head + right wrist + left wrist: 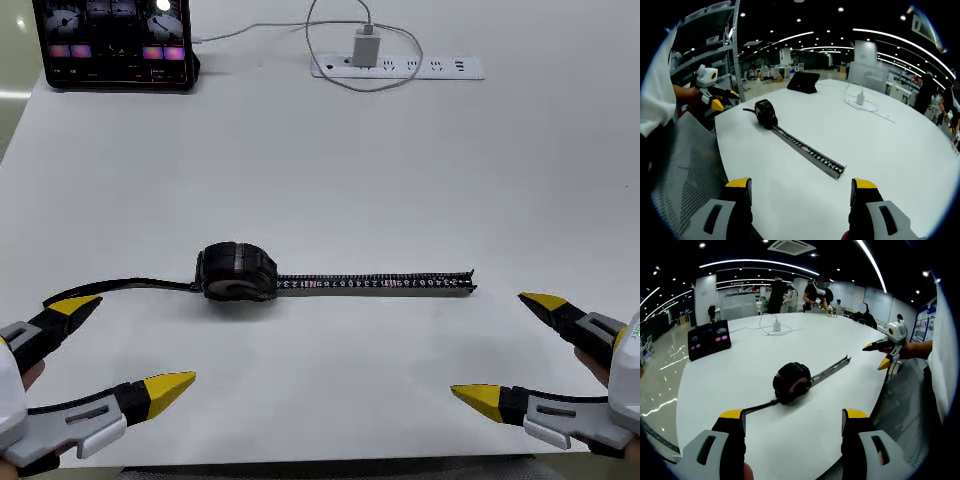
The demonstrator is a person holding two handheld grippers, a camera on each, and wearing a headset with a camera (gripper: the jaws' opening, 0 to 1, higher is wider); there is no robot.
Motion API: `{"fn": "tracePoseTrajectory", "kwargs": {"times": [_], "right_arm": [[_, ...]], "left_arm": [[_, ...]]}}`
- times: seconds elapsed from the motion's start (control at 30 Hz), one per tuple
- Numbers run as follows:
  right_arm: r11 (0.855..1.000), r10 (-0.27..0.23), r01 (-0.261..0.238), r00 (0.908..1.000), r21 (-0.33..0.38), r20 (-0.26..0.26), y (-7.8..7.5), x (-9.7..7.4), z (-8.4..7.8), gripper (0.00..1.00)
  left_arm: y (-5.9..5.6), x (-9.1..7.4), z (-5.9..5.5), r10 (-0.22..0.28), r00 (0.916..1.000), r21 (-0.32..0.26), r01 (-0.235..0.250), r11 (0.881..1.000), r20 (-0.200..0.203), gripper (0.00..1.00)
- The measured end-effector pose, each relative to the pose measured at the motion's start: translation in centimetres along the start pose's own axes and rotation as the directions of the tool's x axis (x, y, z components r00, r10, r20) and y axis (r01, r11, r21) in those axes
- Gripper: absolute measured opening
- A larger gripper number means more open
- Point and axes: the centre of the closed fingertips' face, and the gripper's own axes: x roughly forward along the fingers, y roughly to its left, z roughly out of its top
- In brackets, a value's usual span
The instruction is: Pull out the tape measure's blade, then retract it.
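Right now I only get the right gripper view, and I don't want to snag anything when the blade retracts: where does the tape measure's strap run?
Observer: In the head view the black strap trails from the case across the table toward the left gripper. It ends beside one jaw tip, but I cannot tell whether it touches.
Operator: Is that gripper lined up to hold the case?
Observer: In the left gripper view its jaws stand wide open. The case sits ahead, about midway between them, and nothing is touching it.
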Motion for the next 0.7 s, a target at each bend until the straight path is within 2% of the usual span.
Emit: {"fn": "tracePoseTrajectory", "kwargs": {"times": [0.7], "right_arm": [[1.0,0.001,-0.001,1.0,0.004,-0.001,-0.1,0.1,-0.1,0.8]], "left_arm": [[0.0,1.2,0.5,0.001,1.0,-0.009,-0.001,1.0,-0.001,0.76]]}}
